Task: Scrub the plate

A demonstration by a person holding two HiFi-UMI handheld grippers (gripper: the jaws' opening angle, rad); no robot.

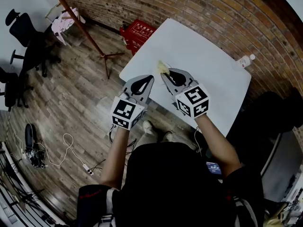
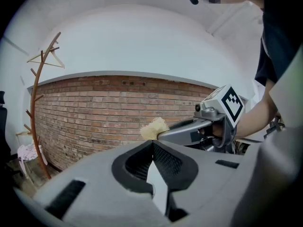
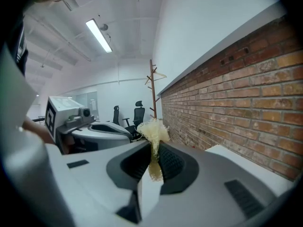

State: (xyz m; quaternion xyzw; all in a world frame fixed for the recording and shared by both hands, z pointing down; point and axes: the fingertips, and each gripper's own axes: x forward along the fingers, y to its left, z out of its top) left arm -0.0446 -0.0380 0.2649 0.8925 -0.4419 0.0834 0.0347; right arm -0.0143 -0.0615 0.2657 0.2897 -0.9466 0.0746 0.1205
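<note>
Your right claw (image 3: 154, 150) grips a yellow fibrous scrubber (image 3: 153, 128) by its lower edge, over the white bench (image 1: 203, 56); it looks soft and light. Your left claw (image 2: 152, 144) is clenched on nothing. No plate shows.

the left gripper (image 2: 152, 143) fills the foreground, its grey jaws pressed together with nothing between them. just beyond their tips the right gripper (image 2: 163, 135) reaches in level from the right, a tufted pale yellow scrubber (image 2: 154, 128) pinched at its end. a marker cube (image 2: 232, 104) with black-and-white squares sits at its rear, and a person's bare forearm (image 2: 258, 119) under a dark short sleeve (image 2: 277, 46) extends behind it. a red brick wall (image 2: 104, 112) runs across the background beneath a white upper wall. at far left stands a wooden coat stand (image 2: 38, 103) with a bare hanger (image 2: 53, 59) and a pale cloth (image 2: 28, 151) near its foot.
</note>
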